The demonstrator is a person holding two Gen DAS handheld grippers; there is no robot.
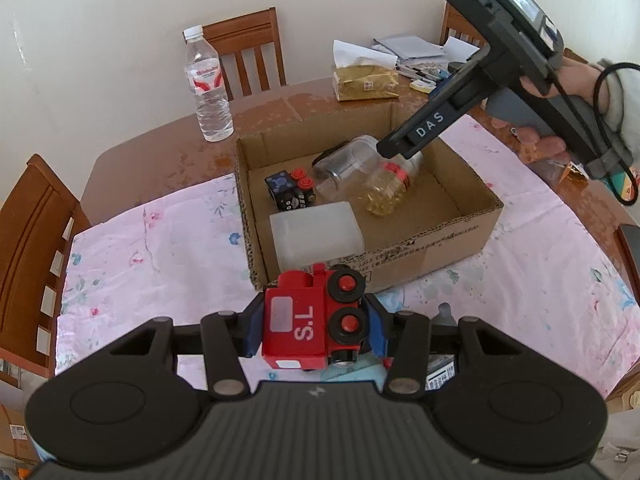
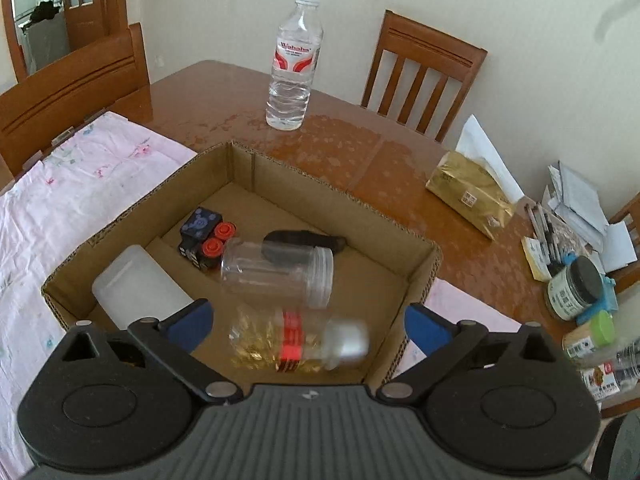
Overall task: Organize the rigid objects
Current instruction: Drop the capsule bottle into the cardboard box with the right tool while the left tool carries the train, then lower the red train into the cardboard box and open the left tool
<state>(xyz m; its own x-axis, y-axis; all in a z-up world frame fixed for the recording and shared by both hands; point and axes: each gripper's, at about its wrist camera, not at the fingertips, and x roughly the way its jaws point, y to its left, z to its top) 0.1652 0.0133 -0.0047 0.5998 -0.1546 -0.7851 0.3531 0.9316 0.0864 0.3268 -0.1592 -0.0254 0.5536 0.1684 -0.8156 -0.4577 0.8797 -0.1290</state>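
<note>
My left gripper (image 1: 316,328) is shut on a red toy train (image 1: 296,320), held just short of the near wall of a cardboard box (image 1: 440,240). Inside the box lie a black toy train with red wheels (image 1: 290,190), a clear empty jar (image 1: 344,168), a white plastic container (image 1: 316,236) and a jar of golden contents with a red label (image 1: 388,188). My right gripper (image 2: 308,322) stands open over the box (image 2: 320,184), its blue pads wide apart. The golden jar (image 2: 296,344) shows blurred below them, touching neither pad. From the left wrist view, the right gripper (image 1: 396,148) points down at the jars.
A pink flowered cloth (image 1: 160,248) lies under the box on a brown wooden table. A water bottle (image 2: 294,64) stands behind the box. A gold tissue pack (image 2: 472,196), papers, pens and small jars (image 2: 576,288) crowd the right side. Wooden chairs (image 2: 420,72) ring the table.
</note>
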